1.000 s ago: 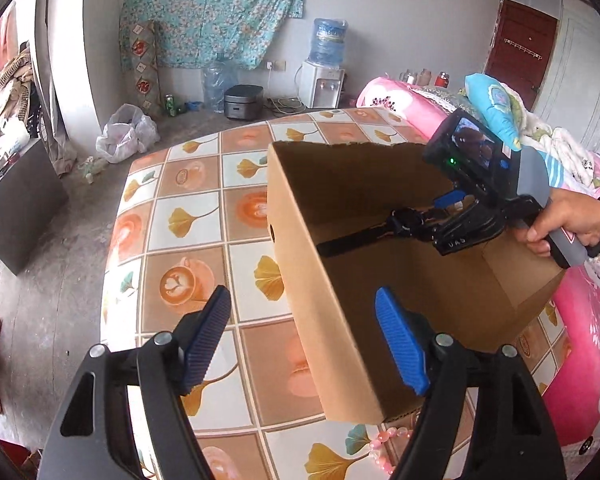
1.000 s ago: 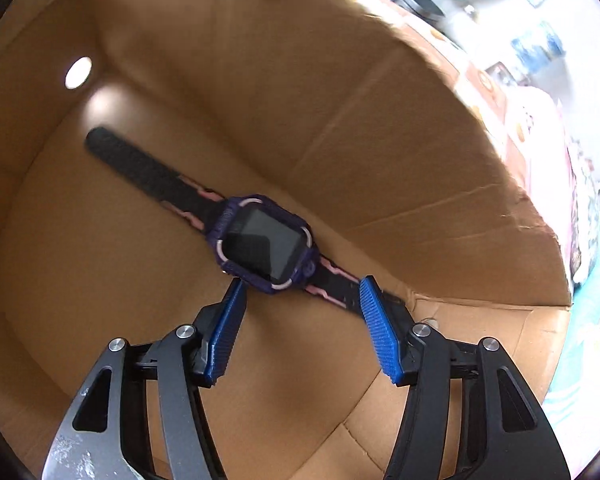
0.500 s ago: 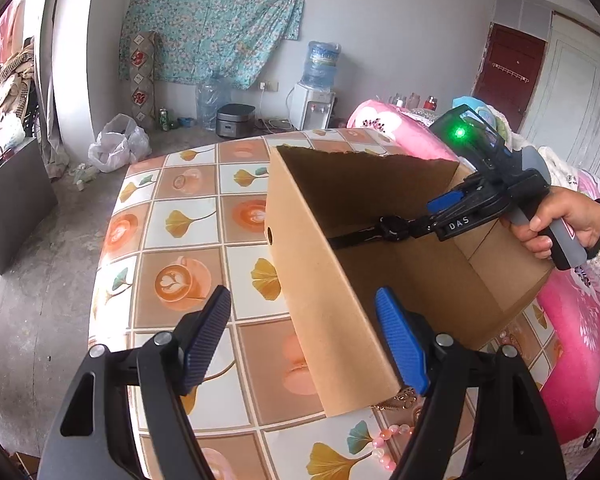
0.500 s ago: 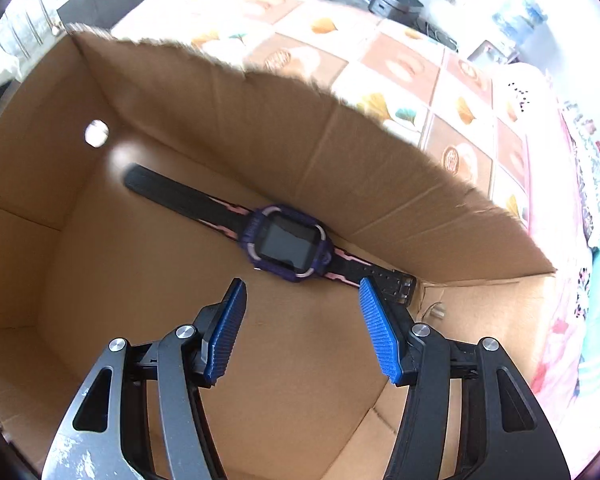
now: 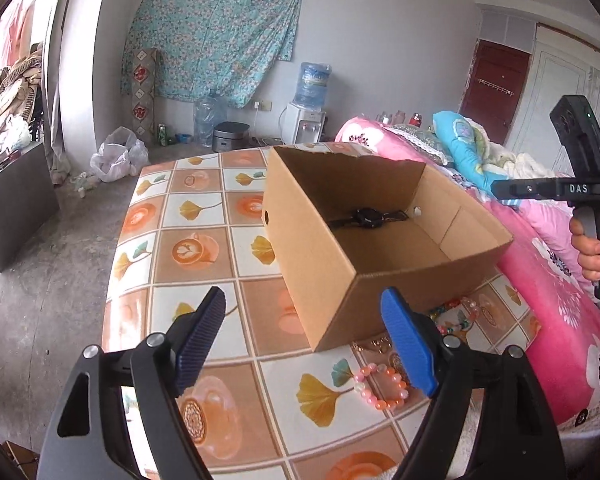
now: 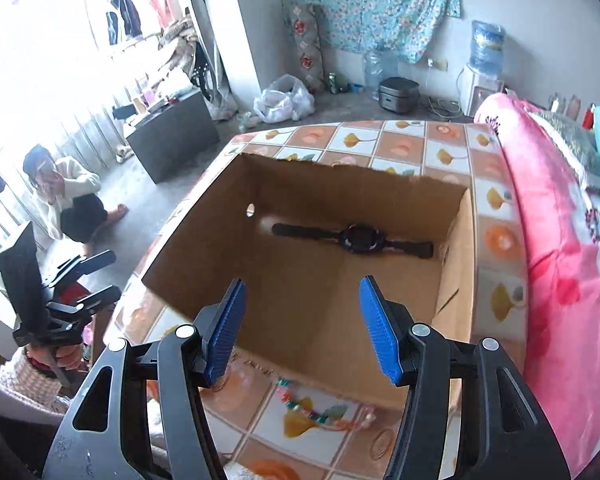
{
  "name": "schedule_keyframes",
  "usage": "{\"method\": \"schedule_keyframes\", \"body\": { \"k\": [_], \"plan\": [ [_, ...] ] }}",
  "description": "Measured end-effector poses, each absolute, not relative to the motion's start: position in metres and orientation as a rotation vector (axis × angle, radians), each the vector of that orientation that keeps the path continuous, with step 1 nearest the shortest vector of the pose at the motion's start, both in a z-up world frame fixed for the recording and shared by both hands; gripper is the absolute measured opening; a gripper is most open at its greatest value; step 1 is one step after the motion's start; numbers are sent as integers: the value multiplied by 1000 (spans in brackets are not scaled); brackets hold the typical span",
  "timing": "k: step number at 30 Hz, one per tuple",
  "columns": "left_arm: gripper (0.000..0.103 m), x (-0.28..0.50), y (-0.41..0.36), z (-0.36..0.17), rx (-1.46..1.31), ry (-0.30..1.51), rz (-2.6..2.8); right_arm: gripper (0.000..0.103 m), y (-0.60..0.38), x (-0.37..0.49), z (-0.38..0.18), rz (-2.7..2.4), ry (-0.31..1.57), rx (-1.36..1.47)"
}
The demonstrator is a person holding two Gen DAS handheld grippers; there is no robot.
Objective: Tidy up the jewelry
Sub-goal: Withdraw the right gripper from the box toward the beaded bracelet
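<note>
box (image 5: 320, 264): stiff corrugated card, open top | watch (image 6: 360, 240) flat on its floor by far wall | pink bead bracelet (image 5: 380, 388) on tiled worktop (image 5: 204, 240) just before box: light, rolls, judged best pinched across ring | left claw (image 5: 304, 344) just widened, empty | right claw (image 6: 300, 328) spread, empty

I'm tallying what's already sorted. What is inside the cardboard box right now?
Inside the cardboard box a dark wristwatch lies flat along the far wall, strap stretched out. The rest of the visible floor is bare. The strip of floor behind the near wall is hidden in both views.
</note>
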State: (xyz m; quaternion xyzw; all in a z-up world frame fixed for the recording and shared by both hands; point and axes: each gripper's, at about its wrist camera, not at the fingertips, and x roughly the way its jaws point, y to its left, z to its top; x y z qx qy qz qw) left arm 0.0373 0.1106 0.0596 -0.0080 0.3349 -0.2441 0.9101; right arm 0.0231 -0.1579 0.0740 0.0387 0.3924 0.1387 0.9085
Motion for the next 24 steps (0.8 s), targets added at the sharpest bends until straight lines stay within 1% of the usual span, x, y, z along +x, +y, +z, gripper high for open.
{"method": "schedule_keyframes", "body": {
  "k": [1, 2, 4, 5, 7, 9, 10, 13, 17, 24],
  "plan": [
    [78, 32, 109, 58, -10, 699, -507, 54, -158, 13, 66, 292, 809, 107],
    [78, 27, 107, 55, -5, 713, -511, 53, -172, -10, 76, 299, 814, 130],
    [78, 21, 105, 47, -2, 745, -518, 49, -166, -24, 61, 312, 833, 177],
    [78, 18, 102, 41, 3, 769, -521, 48, -168, -25, 54, 321, 847, 204],
    [78, 14, 94, 30, 12, 808, -521, 41, -160, -23, 38, 338, 888, 256],
    [78, 10, 87, 18, 15, 840, -518, 39, -149, -23, 22, 332, 922, 280],
    [78, 10, 84, 14, 21, 850, -515, 35, -145, -20, 15, 332, 939, 291],
    [78, 9, 75, 1, 41, 868, -491, 31, -132, -12, -12, 336, 974, 312],
    [78, 10, 69, -10, 44, 887, -482, 28, -119, -3, -23, 340, 994, 323],
    [77, 7, 47, -9, 98, 841, -517, 28, -126, -15, -28, 235, 963, 255]
  ]
}}
